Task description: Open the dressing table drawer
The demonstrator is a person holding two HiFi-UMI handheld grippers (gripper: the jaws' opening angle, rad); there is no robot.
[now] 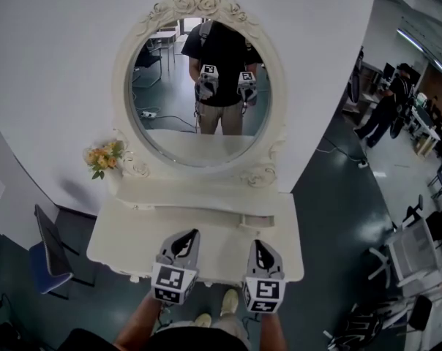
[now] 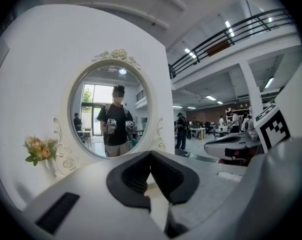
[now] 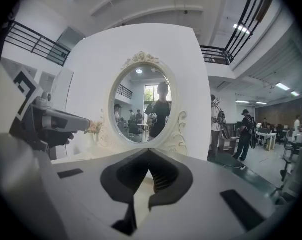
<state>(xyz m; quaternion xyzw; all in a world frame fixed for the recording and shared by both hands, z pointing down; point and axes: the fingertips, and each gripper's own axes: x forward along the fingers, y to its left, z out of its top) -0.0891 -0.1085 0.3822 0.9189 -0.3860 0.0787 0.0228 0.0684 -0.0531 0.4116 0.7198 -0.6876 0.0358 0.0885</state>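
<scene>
l gripper (image 1: 192, 235) & r gripper (image 1: 258, 245) both closed, empty, over dressing table (image 1: 122, 236).

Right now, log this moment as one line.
left hand-held gripper: shut, empty | right hand-held gripper: shut, empty | place: both over dressing table front edge | contact: none

Left gripper (image 1: 186, 237) and right gripper (image 1: 259, 246): pale grey-white plastic shells that taper to black jaws. The black pads (image 2: 137, 176) have ribbed inner faces. Flat black rectangular inset (image 2: 58, 213) on the left shell, and similar ones on the right shell (image 3: 241, 209). Each gripper has a white cube with black square markers: left cube (image 1: 170, 281), right cube (image 1: 263, 292). Person, in the mirror reflection: black short-sleeved T-shirt (image 1: 222, 53) and light khaki legwear (image 1: 222, 119). Dark shoulder straps over the shirt, too small for detail. Pale shoes (image 1: 230, 300) seen directly in the head view.
</scene>
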